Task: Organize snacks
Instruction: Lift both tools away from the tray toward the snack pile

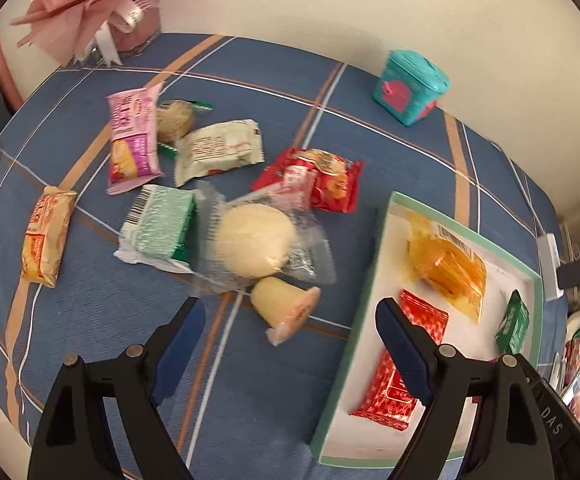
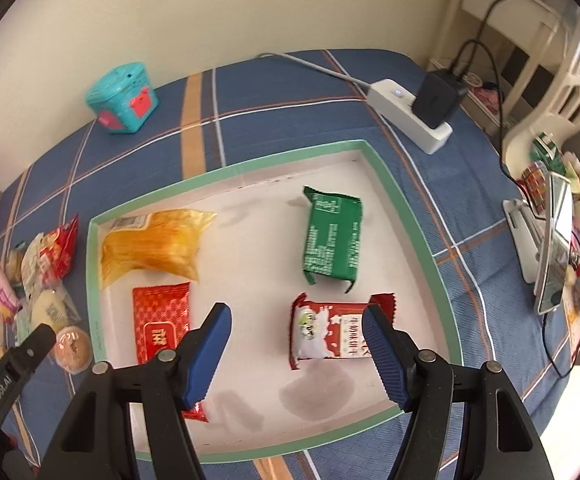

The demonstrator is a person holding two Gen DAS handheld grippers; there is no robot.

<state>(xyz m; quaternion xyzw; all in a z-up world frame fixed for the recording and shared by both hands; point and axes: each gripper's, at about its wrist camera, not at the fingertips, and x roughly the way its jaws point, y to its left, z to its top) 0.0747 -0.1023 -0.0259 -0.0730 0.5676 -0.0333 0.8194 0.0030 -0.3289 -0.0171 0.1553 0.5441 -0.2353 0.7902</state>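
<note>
On the blue plaid tablecloth [image 1: 89, 320], loose snacks [image 1: 225, 208] lie left of my green-rimmed white cardboard tray [image 2: 402, 200], which holds four packets. My left gripper [image 1: 290, 320] and right gripper [image 2: 296, 330] both hang released, empty.

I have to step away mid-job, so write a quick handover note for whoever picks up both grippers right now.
Left gripper: jaws open, empty, above the loose pile near the jelly cup.
Right gripper: jaws open, empty, above the tray, with the red-and-white milk snack lying flat below, not gripped.
Done: four packets are in the tray: orange packet, red packet, green packet and the milk snack.
Left: the pile on the blue cloth, including the round bun, mint-green packet, pink packet, white packet, red bag and yellow packet.
</note>
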